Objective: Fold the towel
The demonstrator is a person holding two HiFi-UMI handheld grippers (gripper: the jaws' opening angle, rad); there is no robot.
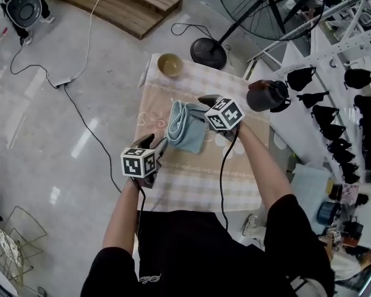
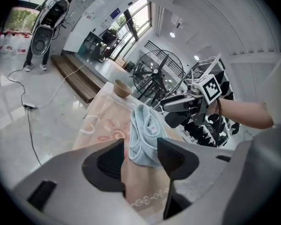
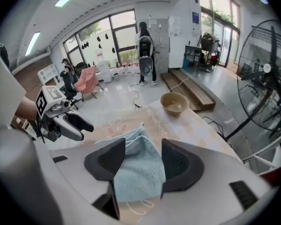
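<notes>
1. Towel (image 1: 187, 129): light blue, bunched into a loose folded heap with layered edges showing. It lies on the table (image 1: 191, 178), about mid-table, on the pink checked cloth.
2. Left gripper (image 1: 157, 143): over the table's near-left part and angled toward mid-table. In the left gripper view its jaws stand apart w/ nothing clamped (image 2: 140, 156). The towel's near end (image 2: 145, 139) shows thru the gap, and the pads don't press on it.
3. Right gripper (image 1: 205, 101): over the table's middle-right, tipped steeply down. In the right gripper view its jaws are spread (image 3: 143, 156) and the towel (image 3: 138, 170) lies on the tabletop below the gap. It's released, not gripped.
4. Each gripper shows in the other's view, both above the table: the right one (image 2: 178, 107) and the left one (image 3: 65, 118).
5. Bowl (image 1: 169, 65): tan, upright, at the table's far-left corner.
6. Dark jug (image 1: 267, 96): at the table's right edge.
7. Fan (image 1: 208, 53): its round black base stands on the floor just past the table's far edge.
</notes>
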